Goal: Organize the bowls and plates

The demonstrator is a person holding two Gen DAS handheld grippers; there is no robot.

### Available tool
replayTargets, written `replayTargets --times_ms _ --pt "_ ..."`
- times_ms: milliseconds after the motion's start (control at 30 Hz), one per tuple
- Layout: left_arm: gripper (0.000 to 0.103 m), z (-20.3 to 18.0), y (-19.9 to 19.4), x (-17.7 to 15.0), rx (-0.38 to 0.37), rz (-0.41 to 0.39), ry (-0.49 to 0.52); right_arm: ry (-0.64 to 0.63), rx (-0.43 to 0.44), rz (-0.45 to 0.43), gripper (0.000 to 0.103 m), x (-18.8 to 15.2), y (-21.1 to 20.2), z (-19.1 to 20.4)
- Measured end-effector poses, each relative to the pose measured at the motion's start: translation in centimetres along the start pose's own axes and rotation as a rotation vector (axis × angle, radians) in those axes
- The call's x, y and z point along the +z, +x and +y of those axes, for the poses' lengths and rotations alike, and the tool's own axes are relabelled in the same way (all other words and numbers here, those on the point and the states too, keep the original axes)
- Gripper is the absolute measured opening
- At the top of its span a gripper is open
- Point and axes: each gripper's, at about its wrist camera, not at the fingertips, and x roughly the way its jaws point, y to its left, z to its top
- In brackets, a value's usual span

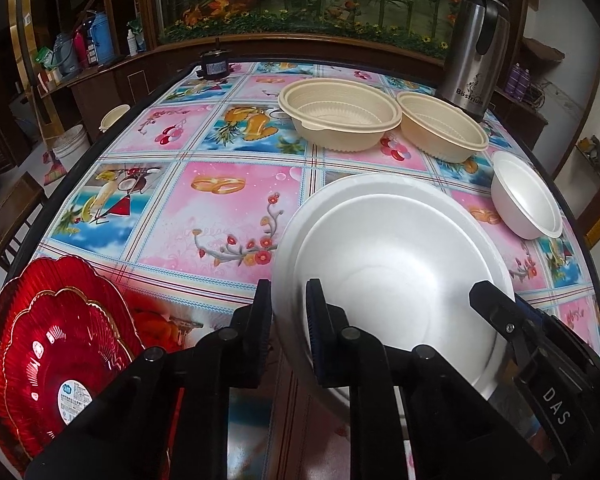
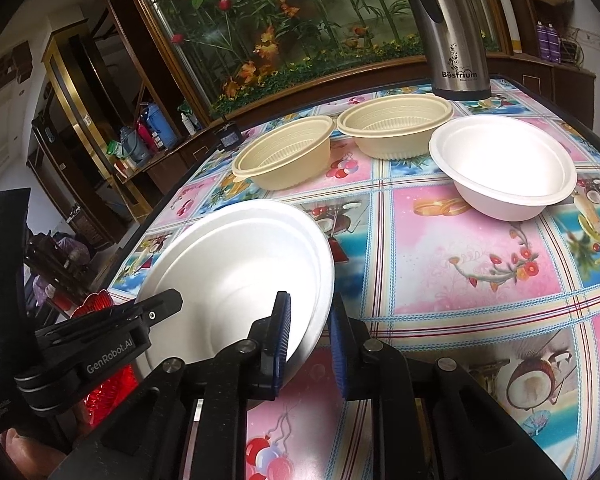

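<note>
Left wrist view shows the large white foam bowl (image 1: 392,268) at the near edge of the table, seemingly two nested. The left gripper (image 1: 288,312) pinches its left rim and the right gripper (image 2: 309,340) pinches its right rim, so a two-handed grasp looks set. Farther off sit a small white foam bowl (image 2: 504,164) and two beige ribbed plastic bowls (image 1: 340,110), with red scalloped glass plates (image 1: 56,344) near left. Next likely needs an even lift, kept level.
</note>
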Motion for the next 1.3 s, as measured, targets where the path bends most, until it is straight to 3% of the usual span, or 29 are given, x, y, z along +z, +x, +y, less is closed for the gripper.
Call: replayTargets --times_ms 600,1300 --pt "0.014 0.8 -2.1 -0.1 -0.012 -0.039 0.002 0.101 0.087 -0.012 0.017 -0.3 -2.1 0.0" --pt "0.015 3.0 -7.6 -1.0 -0.030 -0.134 -0.028 0.062 0.116 -0.082 0.017 -0.8 -7.1 3.8"
